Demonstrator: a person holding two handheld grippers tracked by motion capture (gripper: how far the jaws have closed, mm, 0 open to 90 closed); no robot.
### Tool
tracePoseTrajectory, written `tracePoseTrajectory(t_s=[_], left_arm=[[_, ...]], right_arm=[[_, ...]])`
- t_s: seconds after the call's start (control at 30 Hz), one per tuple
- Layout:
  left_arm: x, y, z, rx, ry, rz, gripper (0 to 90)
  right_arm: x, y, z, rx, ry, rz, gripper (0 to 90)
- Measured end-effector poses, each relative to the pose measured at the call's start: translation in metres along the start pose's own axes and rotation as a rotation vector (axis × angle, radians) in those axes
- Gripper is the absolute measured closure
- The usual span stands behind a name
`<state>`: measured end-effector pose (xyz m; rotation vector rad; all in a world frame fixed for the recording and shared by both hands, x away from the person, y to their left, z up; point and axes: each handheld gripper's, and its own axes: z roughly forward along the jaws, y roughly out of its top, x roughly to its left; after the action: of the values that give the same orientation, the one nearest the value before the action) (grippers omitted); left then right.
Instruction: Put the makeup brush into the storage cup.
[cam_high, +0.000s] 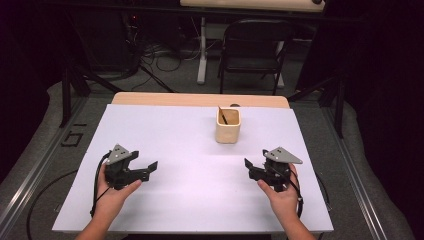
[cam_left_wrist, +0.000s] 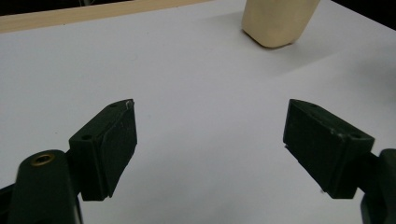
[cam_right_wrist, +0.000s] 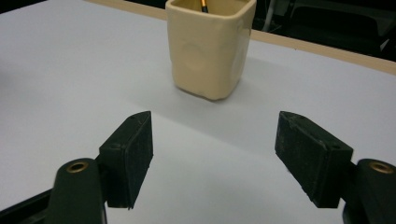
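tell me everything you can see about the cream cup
The cup is a cream, squarish holder with rounded corners and a faint round dimple on its side, ceramic or plastic by its look. It stands upright on the white sheet toward the table's far edge, right of centre. A thin dark stick with an orange stretch leans inside it, its tip above the rim. Both grippers lie nearer the person, apart from it.

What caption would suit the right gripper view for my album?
Open right claw facing a cream cup with a pencil inside, on a white table.
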<state>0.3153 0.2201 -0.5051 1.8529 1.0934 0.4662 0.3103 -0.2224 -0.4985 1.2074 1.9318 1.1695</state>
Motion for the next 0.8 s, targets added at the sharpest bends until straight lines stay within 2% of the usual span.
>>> tracePoseTrajectory(t_s=[0.2, 0.53, 0.8], left_arm=[[0.003, -0.006, -0.007, -0.001, 0.013, -0.001, 17.8], [0.008, -0.016, -0.017, 0.004, 0.02, -0.015, 17.8], [0.009, -0.021, -0.016, 0.019, 0.023, -0.009, 17.8]], right_arm=[[-0.002, -0.014, -0.007, 0.001, -0.011, -0.005, 27.5], [-0.003, -0.025, -0.023, 0.004, -0.009, -0.004, 27.4], [-0.006, -0.033, -0.031, 0.024, -0.021, -0.012, 27.4]])
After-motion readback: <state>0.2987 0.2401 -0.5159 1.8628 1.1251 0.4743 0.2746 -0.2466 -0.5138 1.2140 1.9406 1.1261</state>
